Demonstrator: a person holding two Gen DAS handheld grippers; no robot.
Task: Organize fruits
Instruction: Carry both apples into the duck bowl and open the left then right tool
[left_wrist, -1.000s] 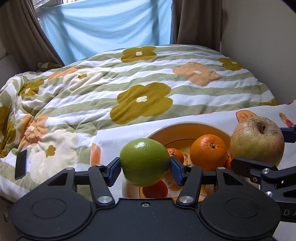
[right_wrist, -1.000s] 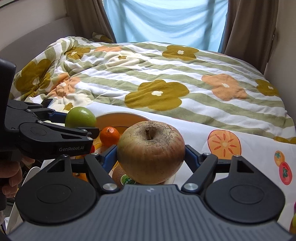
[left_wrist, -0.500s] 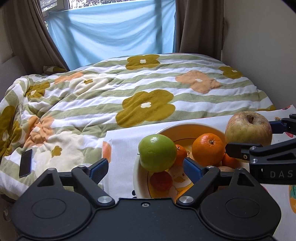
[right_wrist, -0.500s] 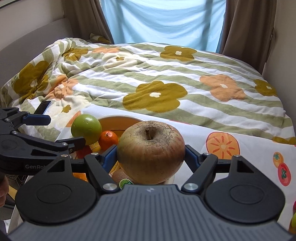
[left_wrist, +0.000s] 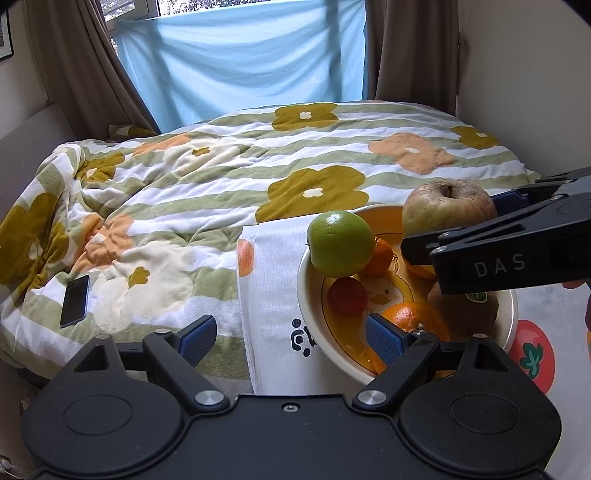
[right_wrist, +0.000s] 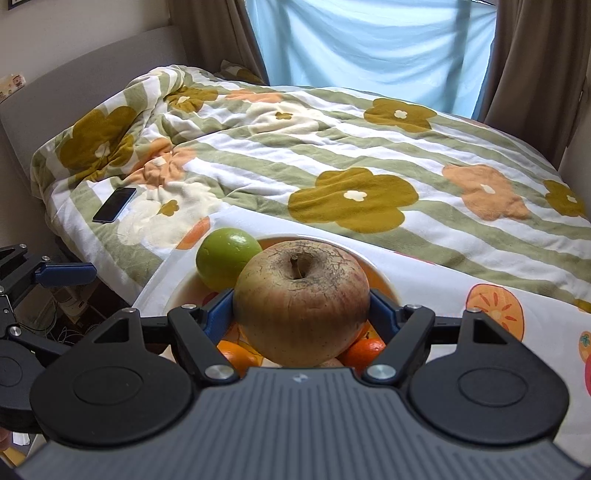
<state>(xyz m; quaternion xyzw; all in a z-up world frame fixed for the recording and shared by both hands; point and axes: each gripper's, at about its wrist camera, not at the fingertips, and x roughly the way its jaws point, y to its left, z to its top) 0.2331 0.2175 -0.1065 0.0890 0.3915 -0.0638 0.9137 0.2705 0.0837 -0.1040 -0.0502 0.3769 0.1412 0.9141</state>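
A green apple (left_wrist: 340, 243) rests on the far left rim side of the cream bowl (left_wrist: 308, 295); it also shows in the right wrist view (right_wrist: 221, 258). The bowl holds oranges (left_wrist: 413, 319), a small red fruit (left_wrist: 347, 295) and a brown kiwi (left_wrist: 469, 314). My left gripper (left_wrist: 291, 338) is open and empty, drawn back from the bowl's near left side. My right gripper (right_wrist: 301, 314) is shut on a brownish russet apple (right_wrist: 301, 299) and holds it above the bowl; the apple also shows in the left wrist view (left_wrist: 447, 210).
The bowl stands on a white cloth with fruit prints (left_wrist: 269, 295) laid over a flowered green-striped quilt (left_wrist: 221, 177). A dark phone (left_wrist: 75, 301) lies on the quilt at the left. Curtains and a blue sheet (left_wrist: 243, 55) hang behind the bed.
My left gripper opened and let go of the green apple, which now sits in the bowl, then drew back. My right gripper still holds the russet apple above the bowl.
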